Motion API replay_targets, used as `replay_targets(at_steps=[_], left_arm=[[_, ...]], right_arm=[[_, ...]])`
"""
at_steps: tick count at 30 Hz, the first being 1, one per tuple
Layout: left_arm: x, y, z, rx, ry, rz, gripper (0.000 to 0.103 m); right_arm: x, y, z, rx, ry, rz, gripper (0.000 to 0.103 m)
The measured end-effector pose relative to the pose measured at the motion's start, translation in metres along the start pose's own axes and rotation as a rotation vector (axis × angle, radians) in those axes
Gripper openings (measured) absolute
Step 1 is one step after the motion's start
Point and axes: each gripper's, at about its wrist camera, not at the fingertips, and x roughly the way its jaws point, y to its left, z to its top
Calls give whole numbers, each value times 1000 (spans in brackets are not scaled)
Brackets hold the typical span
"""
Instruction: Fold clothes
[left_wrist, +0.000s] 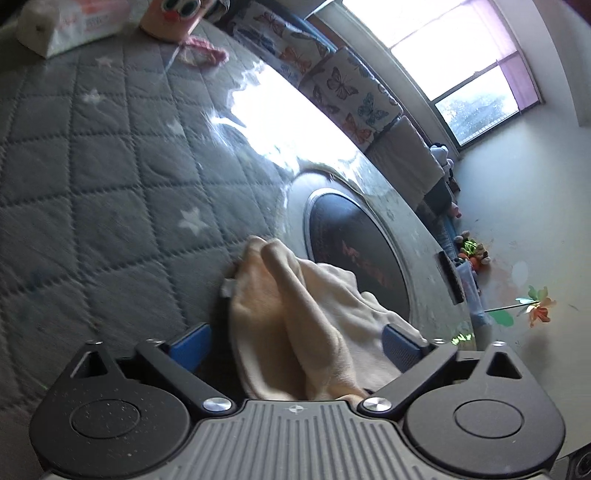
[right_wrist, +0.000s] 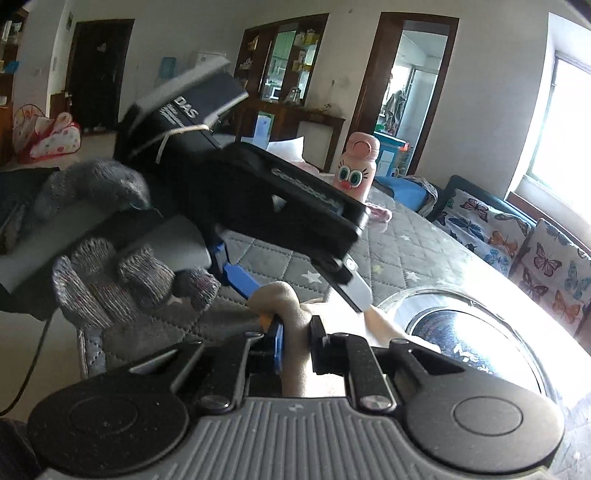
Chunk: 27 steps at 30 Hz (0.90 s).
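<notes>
1. Between the two grippers hangs the cream garment (left_wrist: 295, 325), bunched and lifted just above the grey star-quilted cover (left_wrist: 110, 166) on the table; judging by how crumpled it is, no clean fold has been made yet.
2. Your right gripper (right_wrist: 297, 345) has its fingers drawn nearly together on a thin rolled edge of the cloth. Keep that pinch firm, since so narrow a bite could slip.
3. Your left gripper (left_wrist: 295, 347) has its blue fingers (left_wrist: 190, 349) spread wide with fabric draped between them; it reads as open, and whether anything is truly clamped there you cannot tell from either view. Close it on a single hem, not on the bunch.
4. Draw the two grippers apart so the cloth pulls flat before you lower it.
5. Lay it on the quilted area, away from the round dark glass inset (left_wrist: 354, 251), where the glare hides creases.
6. Stay well clear of the pink cartoon-faced bottle (right_wrist: 356, 171) at the far end.
</notes>
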Motion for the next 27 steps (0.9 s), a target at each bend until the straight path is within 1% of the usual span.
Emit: replay_targets(at_steps=[2, 3, 4, 5, 8, 11, 15, 18, 21, 24, 27], left_arm=[[3, 1, 0, -28, 12, -11, 80], [5, 1, 0, -41, 16, -15, 77], [5, 3, 0, -54, 18, -18, 69], [6, 5, 0, -65, 22, -19, 58], [8, 12, -1, -96, 37, -15, 34], [8, 17, -1, -108, 32, -7, 23], [6, 19, -3, -98, 24, -2, 21], [5, 17, -4, -84, 21, 3, 21], [5, 15, -5, -69, 18, 7, 21], [5, 13, -6, -59, 16, 11, 21], [5, 13, -5, -54, 14, 14, 21]], right_arm=[[-2, -4, 0, 9, -6, 6, 12], [-3, -5, 0, 13, -9, 8, 12], [-3, -6, 0, 16, -10, 12, 12], [-2, -7, 1, 18, -10, 15, 12], [-3, -9, -2, 25, -12, 24, 12], [-4, -9, -5, 26, -8, 37, 12], [-10, -11, -9, 40, -4, 41, 14], [-23, -15, -15, 85, 1, 20, 16], [-30, -31, -23, 149, 17, -45, 16], [-32, -56, -36, 232, 51, -117, 16], [-36, -81, -58, 300, 85, -194, 16]])
